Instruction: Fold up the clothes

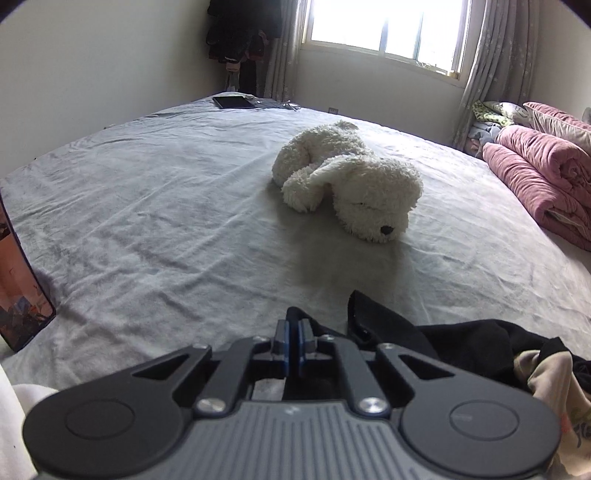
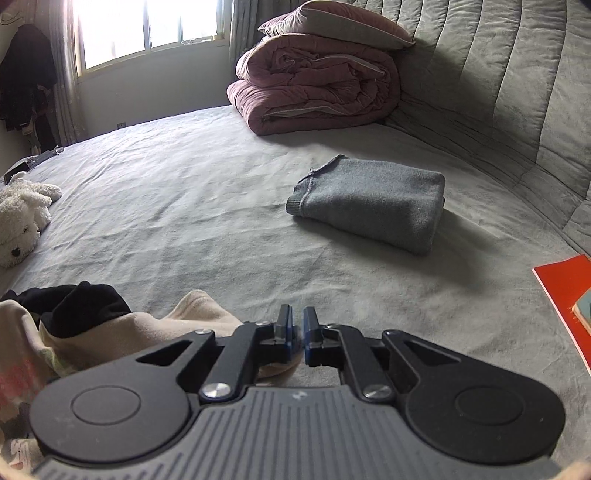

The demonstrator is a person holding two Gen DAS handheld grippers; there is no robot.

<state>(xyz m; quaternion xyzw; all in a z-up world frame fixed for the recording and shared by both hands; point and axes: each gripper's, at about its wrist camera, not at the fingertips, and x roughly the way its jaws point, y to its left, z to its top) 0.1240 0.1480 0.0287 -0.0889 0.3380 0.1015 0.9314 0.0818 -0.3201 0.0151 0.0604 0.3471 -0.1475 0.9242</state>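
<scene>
Left wrist view: the left gripper (image 1: 294,328) is seen with its blue pads drawn together, and a bit of black cloth appears pinched at their tips, though the hold cannot be made out for certain. The clothes heap (image 1: 480,350), black fabric over a cream printed piece, is bunched just right of the claw at the near edge of the grey bed sheet (image 1: 166,206); no clear long axis can be read from so crumpled a pile. Straight ahead a white plush dog (image 1: 347,181) is laid on its side, snout toward the camera. A folded pink quilt (image 1: 535,173) is stacked at the far right, and a dark tablet (image 1: 234,101) is placed at the far edge below the window (image 1: 384,26).

Right wrist view: the right gripper (image 2: 298,328) is nearly closed, a narrow slit left between the pads; the cream cloth lies under its left finger, but whether it is gripped cannot be told. A folded grey towel (image 2: 369,206) is set ahead to the right, its long axis running diagonally. A red booklet (image 2: 565,295) is seen at the right edge.
</scene>
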